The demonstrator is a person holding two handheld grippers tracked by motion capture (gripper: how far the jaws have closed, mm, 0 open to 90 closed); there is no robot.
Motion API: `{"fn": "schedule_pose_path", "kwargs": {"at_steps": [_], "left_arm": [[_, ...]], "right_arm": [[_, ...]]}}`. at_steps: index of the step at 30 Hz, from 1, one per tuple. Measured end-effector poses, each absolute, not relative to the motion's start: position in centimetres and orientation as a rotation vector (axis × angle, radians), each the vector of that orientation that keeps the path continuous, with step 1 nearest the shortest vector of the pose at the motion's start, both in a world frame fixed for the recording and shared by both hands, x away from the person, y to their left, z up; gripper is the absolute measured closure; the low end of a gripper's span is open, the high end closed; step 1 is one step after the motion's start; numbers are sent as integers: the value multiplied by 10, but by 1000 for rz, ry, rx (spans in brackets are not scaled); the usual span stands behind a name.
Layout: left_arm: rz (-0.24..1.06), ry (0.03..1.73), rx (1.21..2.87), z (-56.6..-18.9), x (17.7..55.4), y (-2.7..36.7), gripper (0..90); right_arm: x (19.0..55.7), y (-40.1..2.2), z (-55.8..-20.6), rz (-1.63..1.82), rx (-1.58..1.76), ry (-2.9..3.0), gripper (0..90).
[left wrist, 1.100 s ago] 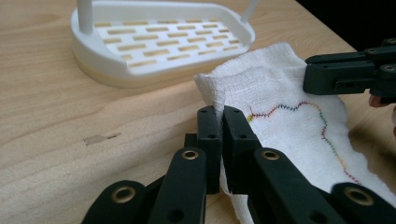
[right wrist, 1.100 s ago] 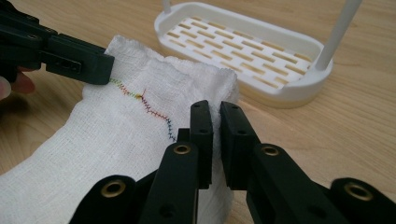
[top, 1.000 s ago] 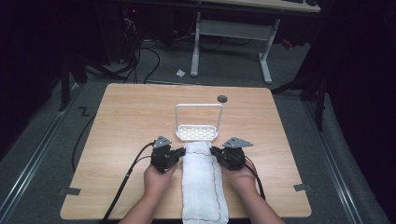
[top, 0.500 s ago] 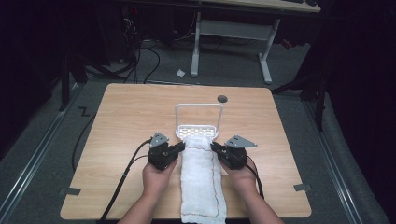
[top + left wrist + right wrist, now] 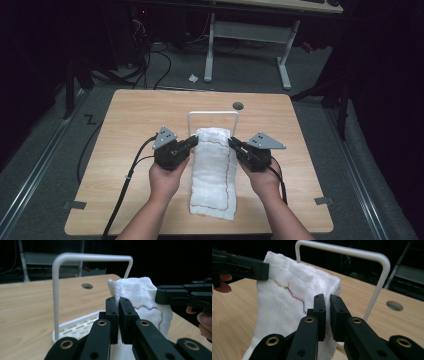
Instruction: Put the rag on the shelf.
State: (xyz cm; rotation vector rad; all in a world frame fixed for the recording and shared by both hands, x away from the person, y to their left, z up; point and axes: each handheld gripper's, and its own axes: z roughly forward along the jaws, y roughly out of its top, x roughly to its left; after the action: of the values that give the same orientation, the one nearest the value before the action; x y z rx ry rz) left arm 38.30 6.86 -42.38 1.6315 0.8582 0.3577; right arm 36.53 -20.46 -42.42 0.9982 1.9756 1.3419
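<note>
A long folded white towel [image 5: 212, 170] with a coloured stitched line lies down the middle of the wooden table [image 5: 130, 115]. Its far end is raised, just in front of a white rack [image 5: 212, 113] with an arched bar. My left gripper [image 5: 194, 141] is shut on the towel's far left corner, and my right gripper [image 5: 232, 142] is shut on its far right corner. In the left gripper view the jaws [image 5: 118, 301] pinch the towel [image 5: 140, 292] beside the rack [image 5: 92, 257]. The right gripper [image 5: 327, 298] pinches the towel [image 5: 287, 307] below the rack's bar [image 5: 342, 251].
A round hole [image 5: 238, 105] sits in the table behind the rack. The rack's slotted base [image 5: 75, 327] rests on the wood. Bare table lies to the left and right of both hands. A desk frame [image 5: 245, 35] and cables stand on the dark floor beyond.
Both grippers have moved away from the person toward the rack, lifting the towel's far end with them. The towel now covers the rack's base in the high view.
</note>
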Motion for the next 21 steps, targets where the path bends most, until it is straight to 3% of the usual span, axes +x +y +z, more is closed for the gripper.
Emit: {"fn": "schedule_pose_path", "kwargs": {"at_steps": [21], "left_arm": [[490,748,1565,-352,380,73,870]], "right_arm": [[367,-199,-358,1428,906,1855,843]]}}
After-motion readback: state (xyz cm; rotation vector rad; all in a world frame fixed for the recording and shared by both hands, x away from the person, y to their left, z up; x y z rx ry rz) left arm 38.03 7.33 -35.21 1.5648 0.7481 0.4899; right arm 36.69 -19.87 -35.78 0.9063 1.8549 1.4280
